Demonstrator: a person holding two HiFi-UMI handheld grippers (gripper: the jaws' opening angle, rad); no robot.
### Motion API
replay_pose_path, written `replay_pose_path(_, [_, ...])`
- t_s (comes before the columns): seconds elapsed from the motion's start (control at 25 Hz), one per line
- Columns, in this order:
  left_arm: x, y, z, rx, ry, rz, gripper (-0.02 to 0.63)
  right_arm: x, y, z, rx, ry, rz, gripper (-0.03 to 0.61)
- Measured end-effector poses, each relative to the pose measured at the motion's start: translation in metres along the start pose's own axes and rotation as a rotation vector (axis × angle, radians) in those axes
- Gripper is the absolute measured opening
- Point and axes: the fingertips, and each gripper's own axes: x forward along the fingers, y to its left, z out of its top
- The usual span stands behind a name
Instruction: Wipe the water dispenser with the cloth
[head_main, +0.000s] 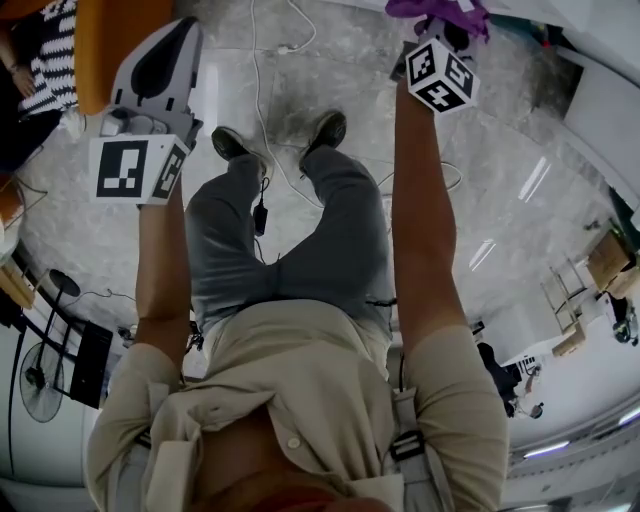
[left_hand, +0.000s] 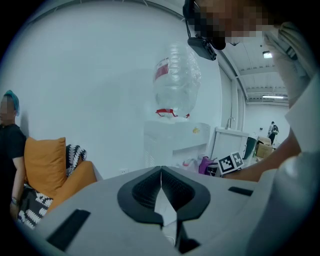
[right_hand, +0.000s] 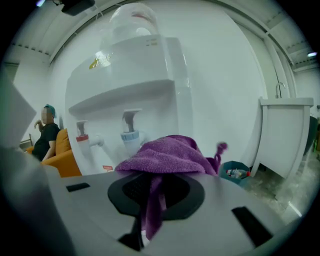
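Observation:
The white water dispenser (right_hand: 145, 95) fills the right gripper view, with its red tap (right_hand: 82, 136) and blue tap (right_hand: 129, 133) close ahead and a clear bottle (left_hand: 176, 80) on top. My right gripper (right_hand: 150, 187) is shut on a purple cloth (right_hand: 167, 156) that bunches over the jaws, just short of the taps. In the head view the cloth (head_main: 440, 12) shows at the top edge past the right gripper (head_main: 440, 40). My left gripper (left_hand: 161, 186) is shut with nothing in it, held further back from the water dispenser (left_hand: 172, 140); in the head view the left gripper (head_main: 160, 60) is at upper left.
An orange armchair (left_hand: 47, 167) with a black-and-white patterned cushion stands left of the dispenser, and a person sits there. A white cabinet (right_hand: 285, 135) stands at the right, with a teal bin (right_hand: 237, 172) on the floor beside it. Cables (head_main: 270, 70) trail across the marble floor.

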Motion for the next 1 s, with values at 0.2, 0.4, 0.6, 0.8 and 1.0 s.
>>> replay_pose_path(0.2, [-0.028,0.000,0.032,0.052,0.030,-0.003,0.018,-0.044,-0.012,0.029,-0.038,0.021,-0.014,0.048])
replay_pose_path(0.4, [-0.063,0.016,0.081,0.069,0.006,0.001,0.018,-0.093,-0.005,0.096,-0.098,-0.006,-0.015,0.048])
replay_pose_path(0.6, [-0.119,0.033,0.126,0.154,-0.045,0.022,0.018,-0.143,0.042,0.164,-0.185,-0.040,0.085,0.048])
replay_pose_path(0.8, [-0.197,0.051,0.165,0.200,-0.042,0.051,0.018,-0.205,0.102,0.242,-0.257,-0.098,0.209,0.048])
replay_pose_path(1.0, [-0.280,0.062,0.211,0.212,-0.091,0.109,0.018,-0.287,0.173,0.313,-0.342,-0.173,0.340,0.048])
